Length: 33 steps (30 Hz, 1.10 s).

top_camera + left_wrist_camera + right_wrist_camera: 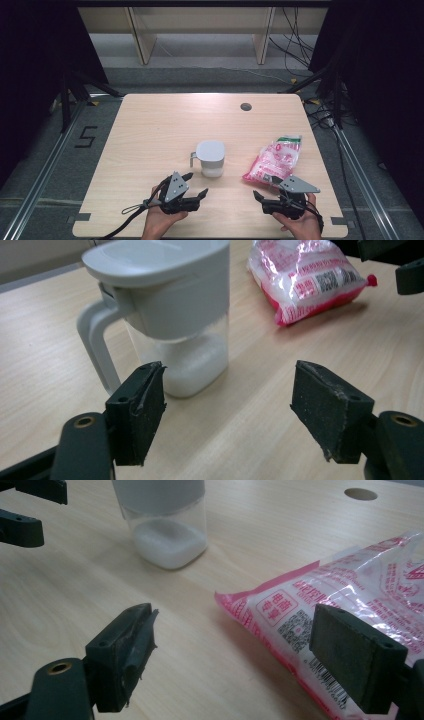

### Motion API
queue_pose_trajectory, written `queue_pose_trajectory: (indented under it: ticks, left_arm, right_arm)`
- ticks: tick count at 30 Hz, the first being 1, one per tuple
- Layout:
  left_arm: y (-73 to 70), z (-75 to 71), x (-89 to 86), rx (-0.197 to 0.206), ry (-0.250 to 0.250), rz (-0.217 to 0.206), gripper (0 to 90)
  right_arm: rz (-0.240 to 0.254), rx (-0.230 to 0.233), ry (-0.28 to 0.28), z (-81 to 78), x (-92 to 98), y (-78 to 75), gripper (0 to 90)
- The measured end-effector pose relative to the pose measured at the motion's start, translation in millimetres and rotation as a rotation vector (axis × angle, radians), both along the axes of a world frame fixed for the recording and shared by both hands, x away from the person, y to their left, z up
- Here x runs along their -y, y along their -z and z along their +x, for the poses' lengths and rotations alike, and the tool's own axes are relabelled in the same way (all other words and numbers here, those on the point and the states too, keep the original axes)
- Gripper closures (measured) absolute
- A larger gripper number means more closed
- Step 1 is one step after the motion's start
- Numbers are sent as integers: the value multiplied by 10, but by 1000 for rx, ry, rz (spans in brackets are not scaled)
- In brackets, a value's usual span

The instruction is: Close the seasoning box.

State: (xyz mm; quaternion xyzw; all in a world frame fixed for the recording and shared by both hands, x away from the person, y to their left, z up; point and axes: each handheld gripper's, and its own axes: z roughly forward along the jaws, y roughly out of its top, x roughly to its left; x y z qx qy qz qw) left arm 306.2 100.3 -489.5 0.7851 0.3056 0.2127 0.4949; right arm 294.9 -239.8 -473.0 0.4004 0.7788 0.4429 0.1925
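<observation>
On the table, jug just beyond left gripper's parted fingers.

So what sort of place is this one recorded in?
Probably a lab recording rig, not a home: a bare wooden table between black curtains, metal floor rails, and loose cables behind.

A large dark numeral "5" is marked on the grey floor to the left of the tabletop, seen from the high view. The pink and clear plastic bag lying on the tabletop carries pink-framed boxes of East Asian characters, too small and blurred to read. Beside them on the bag sit a square QR code and a barcode with tiny, illegible digits.
</observation>
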Motion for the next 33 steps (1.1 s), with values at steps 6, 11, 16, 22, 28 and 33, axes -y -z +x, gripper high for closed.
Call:
queue_pose_trajectory:
  ticks: [6, 11, 16, 22, 28, 33]
  left_arm:
    - [49, -63, 17, 4, 1, 34, 281]
    - [100, -99, 67, -11, 18, 42, 280]
    - [118, -110, 81, -12, 28, 56, 280]
    - [114, -126, 83, -19, 33, 43, 278]
    - [117, -123, 83, -13, 26, 53, 276]
    - [120, -122, 87, -14, 25, 47, 274]
  right_arm:
    - [-41, -44, -4, -73, -19, 59, 186]
    - [-53, -78, -10, -137, -33, 88, 188]
    - [-63, -76, -20, -175, -23, 126, 182]
    - [-86, -88, -35, -221, -18, 168, 182]
    - [-94, -113, -36, -248, -13, 191, 179]
    - [-104, -119, -39, -250, -3, 198, 179]
